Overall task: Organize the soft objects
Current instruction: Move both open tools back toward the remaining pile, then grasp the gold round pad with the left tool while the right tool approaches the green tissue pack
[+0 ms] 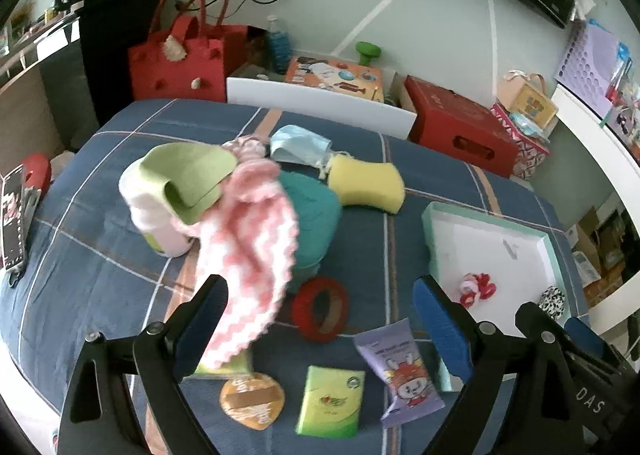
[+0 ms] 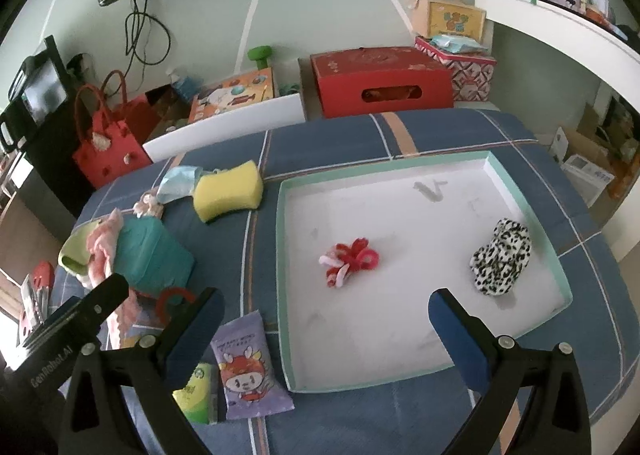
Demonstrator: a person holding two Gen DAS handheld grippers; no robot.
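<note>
Pink-and-white cloth [image 1: 244, 255] lies just ahead of the empty, spread left tool [image 1: 320, 319].

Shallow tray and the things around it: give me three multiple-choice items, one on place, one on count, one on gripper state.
1. Where is the yellow sponge?
A in the tray
B on the blanket beside the tray
C on the red box

2. How many things lie in the tray?
A two
B four
C none

3. The right gripper is:
A shut on a cloth
B open, empty
C shut on the sponge

Key: B, it sits on the blanket, left of the rim; A, the red scrunchie and the spotted scrunchie only; B, its fingers stand apart with nothing between.
</note>
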